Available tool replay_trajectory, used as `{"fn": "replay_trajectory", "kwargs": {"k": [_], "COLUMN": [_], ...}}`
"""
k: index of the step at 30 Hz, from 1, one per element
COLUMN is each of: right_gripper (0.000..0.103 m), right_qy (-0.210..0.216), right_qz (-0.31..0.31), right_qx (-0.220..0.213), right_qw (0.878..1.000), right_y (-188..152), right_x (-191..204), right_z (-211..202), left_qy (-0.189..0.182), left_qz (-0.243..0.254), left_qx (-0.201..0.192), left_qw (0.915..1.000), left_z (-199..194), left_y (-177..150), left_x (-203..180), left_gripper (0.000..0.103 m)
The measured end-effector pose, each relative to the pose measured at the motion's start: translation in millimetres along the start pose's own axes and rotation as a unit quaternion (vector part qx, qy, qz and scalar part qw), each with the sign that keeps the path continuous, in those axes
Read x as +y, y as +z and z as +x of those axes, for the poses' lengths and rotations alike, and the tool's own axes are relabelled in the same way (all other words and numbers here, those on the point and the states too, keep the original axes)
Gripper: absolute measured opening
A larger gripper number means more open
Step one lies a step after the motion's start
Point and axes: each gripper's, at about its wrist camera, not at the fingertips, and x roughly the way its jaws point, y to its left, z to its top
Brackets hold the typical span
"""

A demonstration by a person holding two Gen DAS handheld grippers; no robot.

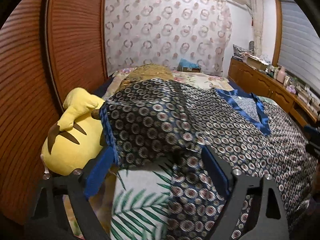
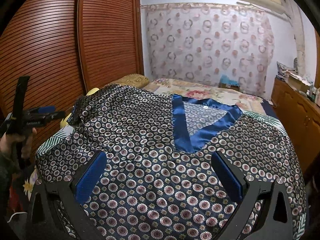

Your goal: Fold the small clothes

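Observation:
A dark blue satin top point(image 2: 152, 140) with a ring-and-flower print and a bright blue V-neck band point(image 2: 180, 124) lies spread on the bed. My right gripper point(image 2: 159, 156) hovers open over its lower front, with nothing pinched between the blue pads point(image 2: 90, 178). The top's left sleeve point(image 1: 144, 120) rises in a hump and its hem edge hangs between the wide-set fingers of my left gripper point(image 1: 158, 152). The pads point(image 1: 96, 176) stand apart from the cloth, so that gripper is open. In the right wrist view the left gripper point(image 2: 43, 113) sits just left of the sleeve end, held by a hand point(image 2: 12, 140).
A yellow plush toy point(image 1: 74, 132) lies at the bed's left edge under the sleeve. Louvred wooden wardrobe doors point(image 1: 30, 80) stand close on the left. A gold pillow point(image 1: 148, 72) and floral blanket point(image 2: 200, 92) lie beyond. A cluttered wooden cabinet point(image 1: 260, 84) runs along the right. The sheet point(image 1: 140, 200) is leaf-printed.

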Motion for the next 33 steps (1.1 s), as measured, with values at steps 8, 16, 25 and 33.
{"fn": "replay_trajectory", "kwargs": {"k": [8,16,25,33], "right_gripper": [0.103,0.103,0.103,0.103], "right_qy": [0.019,0.031,0.036,0.033], "right_qz": [-0.008,-0.011,-0.005,0.004], "right_qx": [0.013,0.021,0.025,0.021], "right_qw": [1.000,0.999,0.999,0.999], "right_y": [9.1,4.2,-2.1,-6.1], "right_x": [5.8,10.2,8.5,4.5], "right_z": [24.2,32.7,33.4,29.6], "left_qy": [-0.002,-0.011,-0.030,-0.013], "left_qz": [-0.038,-0.086,-0.111,-0.070], "left_qx": [0.025,0.047,0.066,0.054], "left_qw": [0.9990,0.9951,0.9912,0.9960], "left_z": [33.1,71.5,92.8,84.2], "left_y": [20.5,39.0,40.1,42.9], "left_x": [33.9,64.9,69.7,59.1], "left_gripper": [0.080,0.070,0.057,0.007]}}
